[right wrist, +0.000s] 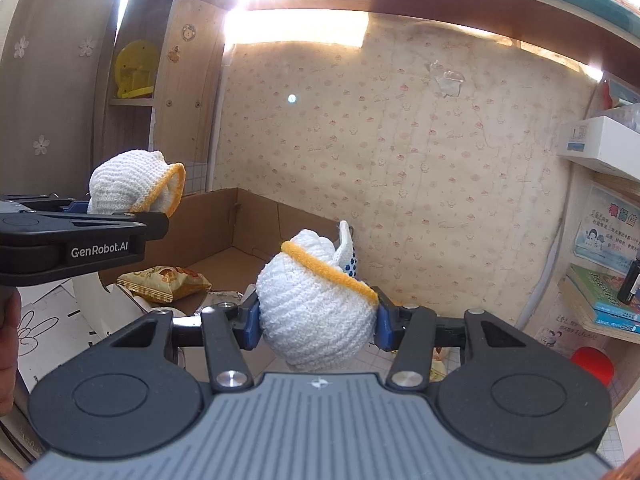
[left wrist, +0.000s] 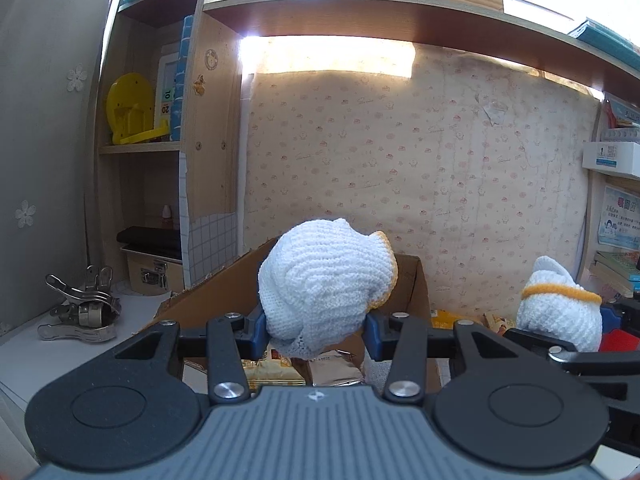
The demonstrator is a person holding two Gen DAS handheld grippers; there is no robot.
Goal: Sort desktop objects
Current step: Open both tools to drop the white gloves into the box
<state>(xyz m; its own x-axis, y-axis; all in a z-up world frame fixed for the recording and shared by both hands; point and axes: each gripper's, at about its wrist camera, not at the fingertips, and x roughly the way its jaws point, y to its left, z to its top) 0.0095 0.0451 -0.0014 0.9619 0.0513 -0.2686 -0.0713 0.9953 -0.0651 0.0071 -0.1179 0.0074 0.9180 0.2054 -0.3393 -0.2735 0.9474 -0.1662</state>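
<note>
My left gripper (left wrist: 316, 330) is shut on a balled white knitted glove with a yellow cuff (left wrist: 320, 280), held above an open cardboard box (left wrist: 420, 292). The right wrist view shows that same left gripper (right wrist: 120, 212) and its glove (right wrist: 132, 188) at the left edge. My right gripper (right wrist: 318, 322) is shut on a second balled white glove with a yellow cuff and blue dots (right wrist: 316, 300), to the right of the box (right wrist: 216, 220). That second glove (left wrist: 560, 308) appears at the right in the left wrist view. Snack packets (left wrist: 276, 368) lie inside the box.
A yellow snack bag (right wrist: 164, 282) lies in the box. Metal clips (left wrist: 80, 308) sit on the white desk at left. Shelves with a yellow object (left wrist: 130, 110), a case (left wrist: 152, 268) and books (right wrist: 608, 296) flank the papered wall. A red item (right wrist: 592, 364) is at lower right.
</note>
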